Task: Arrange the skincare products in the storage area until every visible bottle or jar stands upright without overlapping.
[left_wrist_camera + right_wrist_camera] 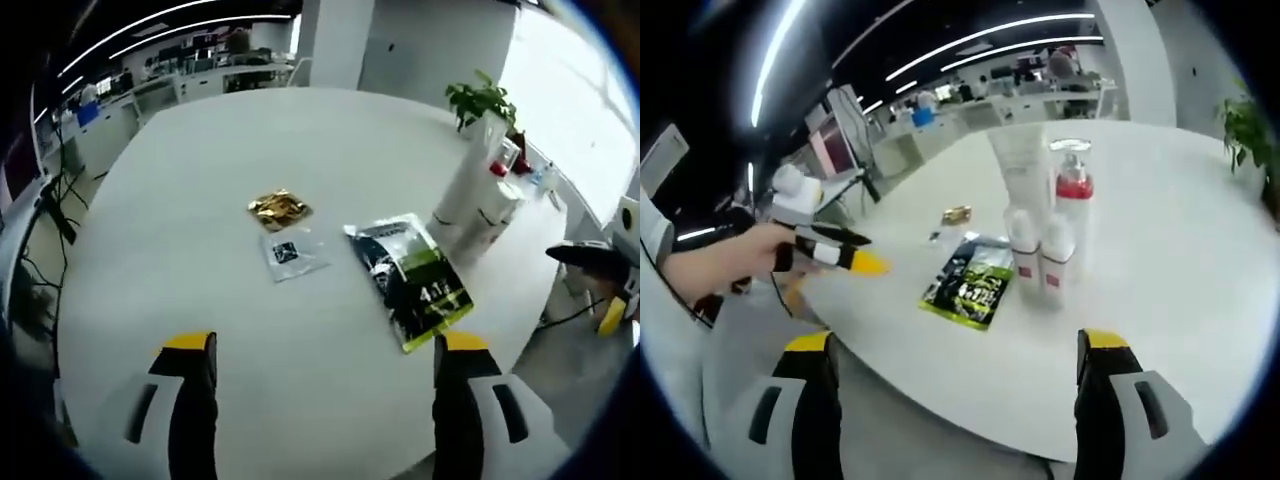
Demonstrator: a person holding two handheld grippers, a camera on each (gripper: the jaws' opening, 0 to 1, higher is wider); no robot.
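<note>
Left gripper view. The left gripper (326, 400) hangs released over the round white table (200, 250), its two yellow-tipped jaws wide apart with nothing between them. Just ahead of the right jaw lies a flat, glossy black-and-green packet (410, 280). Ahead of the gap between the jaws lie a small clear sachet (293, 255) and, beyond it, a crinkled gold wrapper (279, 209), all three flat and apart from one another. Farther ahead and to the right stands the cluster of skincare products (480, 205), near the table's edge (contents cannot be told). A potted plant (482, 100) rises behind them. The right gripper (590, 262) enters off the table's right edge. Smooth, bare tabletop lies ahead and to the left.

Right gripper view. The right gripper (953, 400) is likewise released, jaws spread and holding nothing, just short of the table's near edge (1040, 400). Ahead, between the jaws, two small white bottles (1040, 262) stand upright side by side, close together; behind them stand a tall white tube (1021, 165) and a clear bottle with a red band (1073, 200). The packet (971, 282) lies left of the bottles. A person's hand (725, 262) carries the left gripper (845, 250) at far left, off the table.
</note>
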